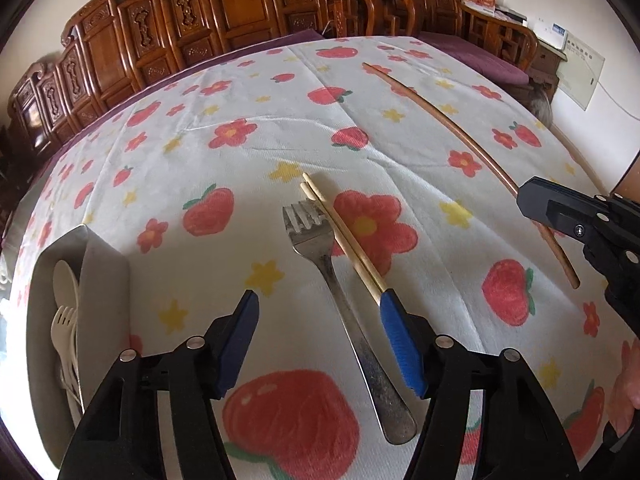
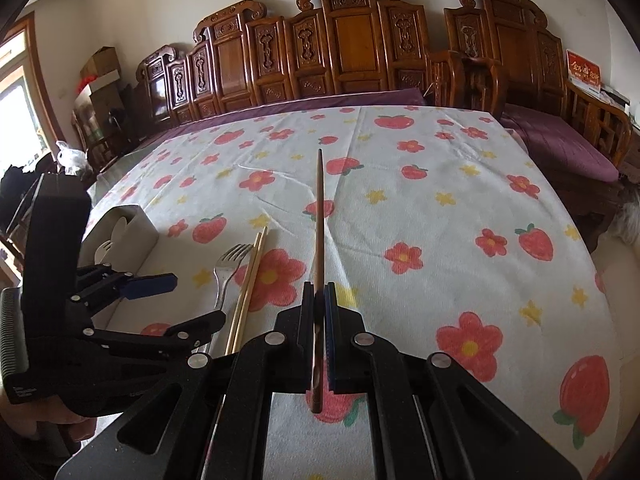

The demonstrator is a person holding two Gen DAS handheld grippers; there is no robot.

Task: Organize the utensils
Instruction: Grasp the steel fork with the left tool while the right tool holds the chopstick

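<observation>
My left gripper (image 1: 320, 304) is open and empty, low over the floral tablecloth. A metal fork (image 1: 340, 300) lies between its fingers, and a pair of light wooden chopsticks (image 1: 344, 236) lies across the fork's right side, running under the right finger. My right gripper (image 2: 319, 292) is shut on a dark brown chopstick (image 2: 319, 216) that points away over the table; it also shows in the left wrist view (image 1: 460, 132). In the right wrist view the fork (image 2: 226, 268) and light chopsticks (image 2: 248, 284) lie left of it.
A grey utensil holder (image 1: 100, 280) stands at the left with a white plastic spoon and fork (image 1: 64, 312) in it; it also shows in the right wrist view (image 2: 132, 228). Carved wooden furniture (image 2: 340, 40) and a purple-cushioned bench line the far side.
</observation>
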